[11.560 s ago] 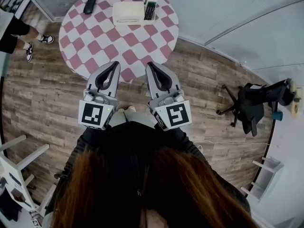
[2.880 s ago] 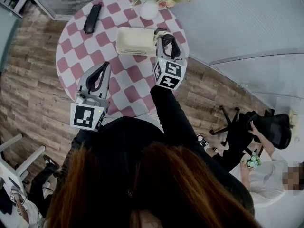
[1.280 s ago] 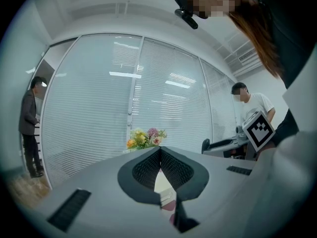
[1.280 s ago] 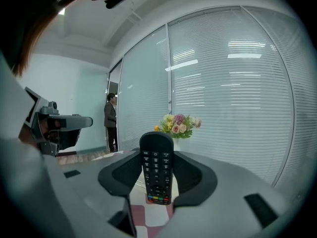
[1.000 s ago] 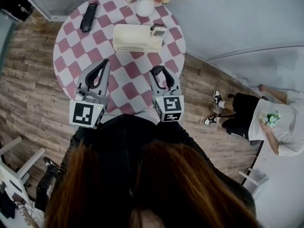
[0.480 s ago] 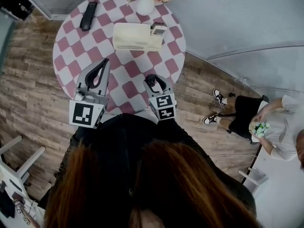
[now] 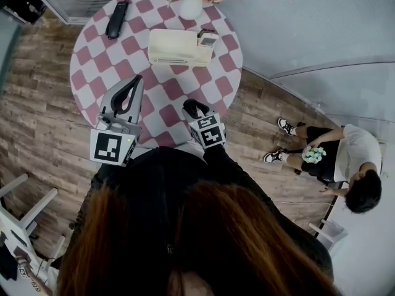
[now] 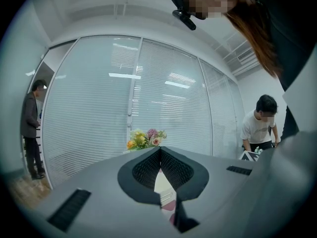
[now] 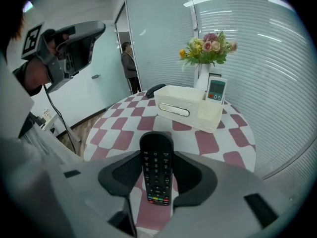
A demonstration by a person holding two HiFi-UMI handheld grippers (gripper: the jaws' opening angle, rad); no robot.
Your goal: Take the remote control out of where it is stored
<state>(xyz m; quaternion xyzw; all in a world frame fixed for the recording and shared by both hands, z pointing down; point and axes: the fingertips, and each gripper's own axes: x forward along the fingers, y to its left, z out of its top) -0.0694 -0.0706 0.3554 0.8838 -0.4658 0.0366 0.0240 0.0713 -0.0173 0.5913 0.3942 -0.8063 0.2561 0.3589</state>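
Observation:
My right gripper (image 7: pixel 196 108) (image 9: pixel 157 163) hangs over the near edge of the round checkered table (image 7: pixel 92 54), tilted downward. It is shut on a black remote control (image 9: pixel 156 177) (image 7: pixel 193 107), which lies lengthwise between the jaws with its buttons facing up. The cream storage box (image 7: pixel 176 47) (image 9: pixel 185 110) stands toward the far side of the table; a white remote (image 7: pixel 206 39) (image 9: pixel 216 89) sticks up from its right compartment. My left gripper (image 7: pixel 136 80) (image 8: pixel 159 151) is held level above the table's near left, shut and holding nothing.
Another black remote (image 7: pixel 116 18) (image 9: pixel 155 89) lies at the table's far left. A white vase of flowers (image 7: pixel 191 5) (image 9: pixel 207 48) stands behind the box. One person (image 7: pixel 345 159) bends over on the wooden floor at the right; another (image 9: pixel 129 63) stands by the glass wall.
My right gripper has sunk and drawn back toward the near table edge, tipping downward with the black remote in it. The left gripper has stayed put. The person at the right has shifted.

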